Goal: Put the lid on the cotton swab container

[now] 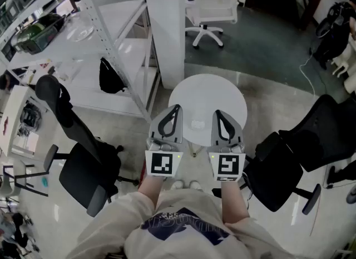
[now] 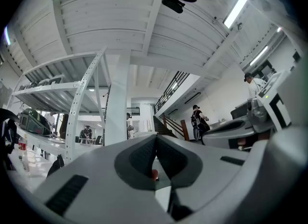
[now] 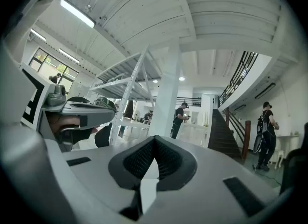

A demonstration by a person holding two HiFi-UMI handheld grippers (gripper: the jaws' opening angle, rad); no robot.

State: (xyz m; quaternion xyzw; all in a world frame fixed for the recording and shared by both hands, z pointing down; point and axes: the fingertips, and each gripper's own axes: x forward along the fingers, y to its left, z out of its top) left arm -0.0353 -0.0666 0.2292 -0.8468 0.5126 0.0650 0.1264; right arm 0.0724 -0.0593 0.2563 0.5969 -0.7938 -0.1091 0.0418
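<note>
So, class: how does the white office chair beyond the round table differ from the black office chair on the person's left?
The white office chair is pale and shows no headrest; the black office chair is dark with a headrest. The white office chair stands far off on dark floor, the black office chair close by on pale floor. Both are empty.

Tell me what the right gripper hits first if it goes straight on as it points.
Probably the white pillar: it stands almost dead ahead of the right gripper, well beyond it. Nothing nearer shows in that line; depth is unclear.
</note>
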